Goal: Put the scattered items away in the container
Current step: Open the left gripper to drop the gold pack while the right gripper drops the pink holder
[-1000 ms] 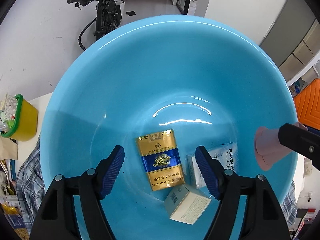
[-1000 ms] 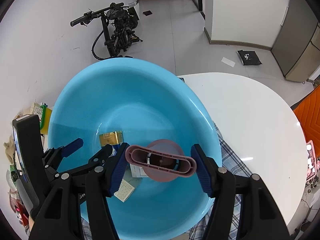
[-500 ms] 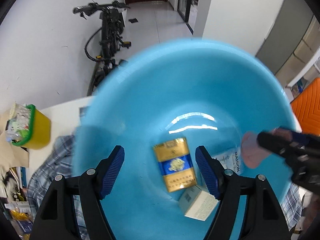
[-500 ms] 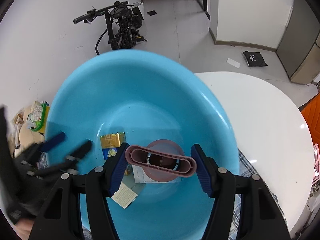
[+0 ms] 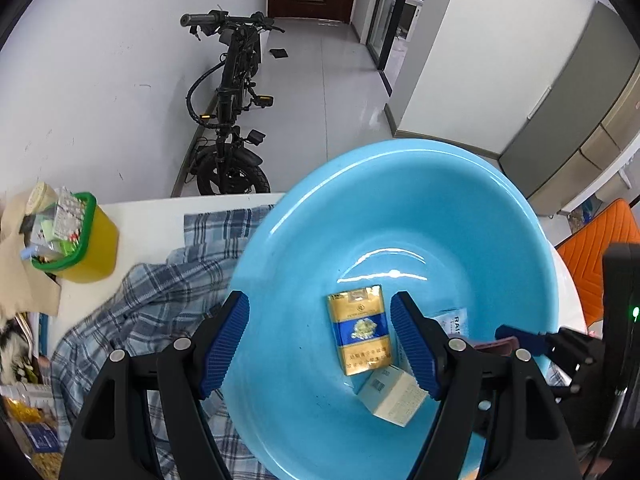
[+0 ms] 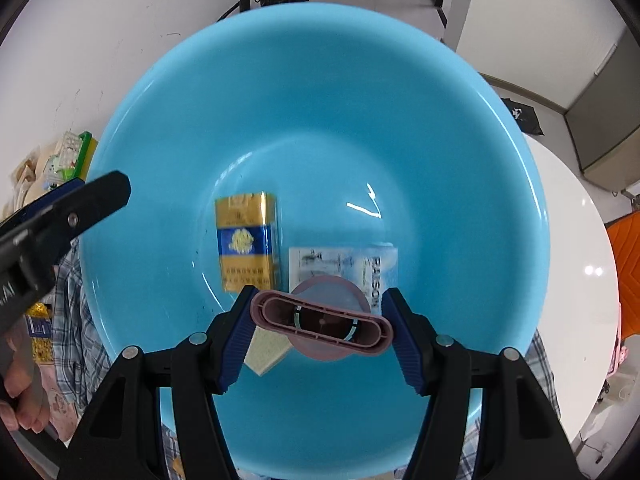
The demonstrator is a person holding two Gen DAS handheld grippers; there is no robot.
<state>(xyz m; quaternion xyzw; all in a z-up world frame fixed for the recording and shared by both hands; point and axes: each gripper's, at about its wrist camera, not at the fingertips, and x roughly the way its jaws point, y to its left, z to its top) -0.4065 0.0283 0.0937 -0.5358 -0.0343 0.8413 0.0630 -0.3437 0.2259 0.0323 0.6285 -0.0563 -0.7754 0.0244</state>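
At the far left of the table we see a yellow bin (image 5: 86, 248) with a green rim, stuffed with small packets; just right of it lies a crumpled blue plaid shirt (image 5: 160, 300). Next comes the left gripper (image 5: 320, 340), its fingers spread and empty over the near left rim of the light-blue basin (image 6: 180, 92). On the basin floor lie a gold-and-blue cigarette pack (image 6: 246, 242), a cream carton (image 5: 392, 396) near it, and, to the right, a pale pack lettered RAISON (image 6: 344, 266). Above these the right gripper (image 6: 318, 326) clamps a pink plastic hand mirror (image 6: 320, 320) by the two ends of its oblong foot, the round disc hanging toward the basin. We judge the mirror light and stiff but smooth, and its face possibly breakable; the foot seems the soundest hold, and release should come low. Farthest right, an orange chair (image 5: 596, 264) adjoins the white table (image 6: 576, 240).
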